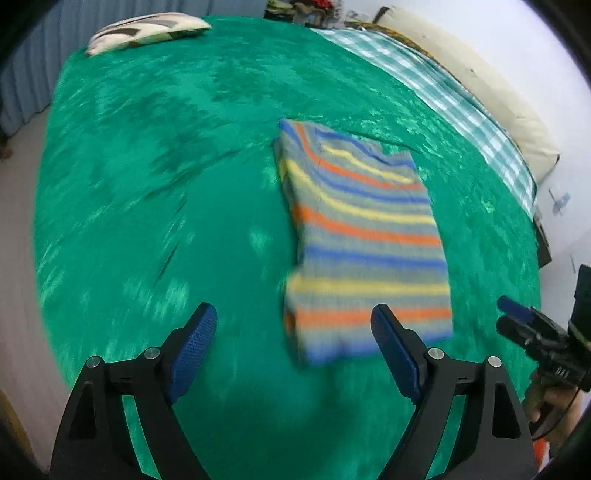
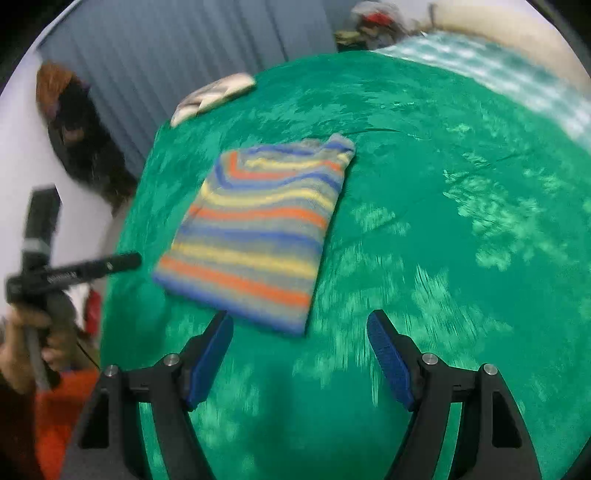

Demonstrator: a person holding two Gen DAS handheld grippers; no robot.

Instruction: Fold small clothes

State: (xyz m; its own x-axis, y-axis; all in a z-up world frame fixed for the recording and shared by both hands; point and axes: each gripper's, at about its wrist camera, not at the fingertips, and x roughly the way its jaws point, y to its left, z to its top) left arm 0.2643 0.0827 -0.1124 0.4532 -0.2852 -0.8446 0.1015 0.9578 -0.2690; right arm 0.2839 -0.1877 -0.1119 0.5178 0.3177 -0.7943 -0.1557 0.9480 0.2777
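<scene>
Striped sweater (image 1: 364,236) was seen folded into a rectangle (edges blurred) on the green blanket (image 1: 147,184). Left gripper (image 1: 293,347) and right gripper (image 2: 299,354) were held wide open, empty, just short of it.

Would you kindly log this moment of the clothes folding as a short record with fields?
surface: green blanket spread over a bed
garment: striped top, folded into a neat rectangle, lying flat on the blanket
left claw: open, nothing between the pads, near the garment's closest edge
right claw: open, empty, just short of the garment's near edge
contact: neither claw grips the garment
other items: patterned pillow at the far corner; checked cloth along the far side
</scene>
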